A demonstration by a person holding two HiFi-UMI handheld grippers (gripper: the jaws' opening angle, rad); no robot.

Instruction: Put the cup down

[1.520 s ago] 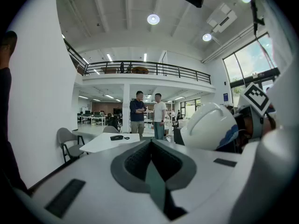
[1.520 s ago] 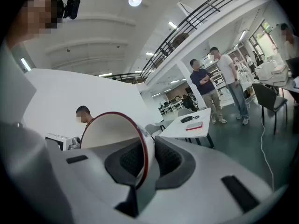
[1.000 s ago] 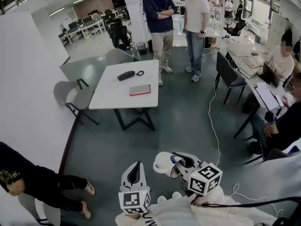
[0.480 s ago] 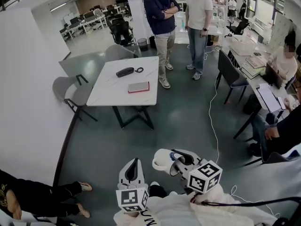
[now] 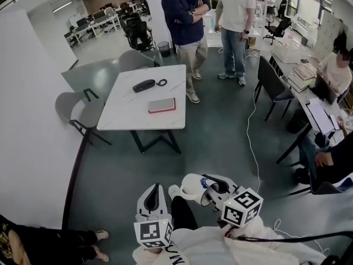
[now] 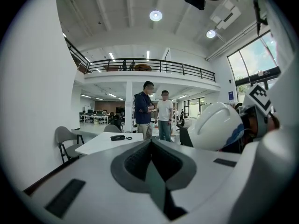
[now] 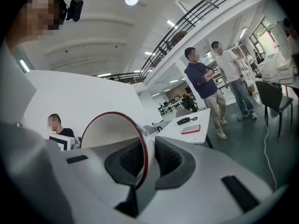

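Right gripper [image 7: 145, 164] pinches the cup [image 7: 112, 129] by its rim, held in the air; left gripper [image 6: 150, 164] pressed together, empty. Table [image 5: 127, 115] has drawn nearer since a second ago, still well apart, so the cup is not yet down

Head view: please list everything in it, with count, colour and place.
cup: one, white with a red rim, bottom centre, held off the floor
table: one, white, centre left
black object: one, on the table's far part
flat red-edged item: one, mid-table
chairs: two, grey, left of and behind the table
cable: one, white, across the grey floor
standing people: two, beyond the table
seated people: at the right edge
left gripper: white, jaws together, empty
right gripper: white, shut on the cup's wall
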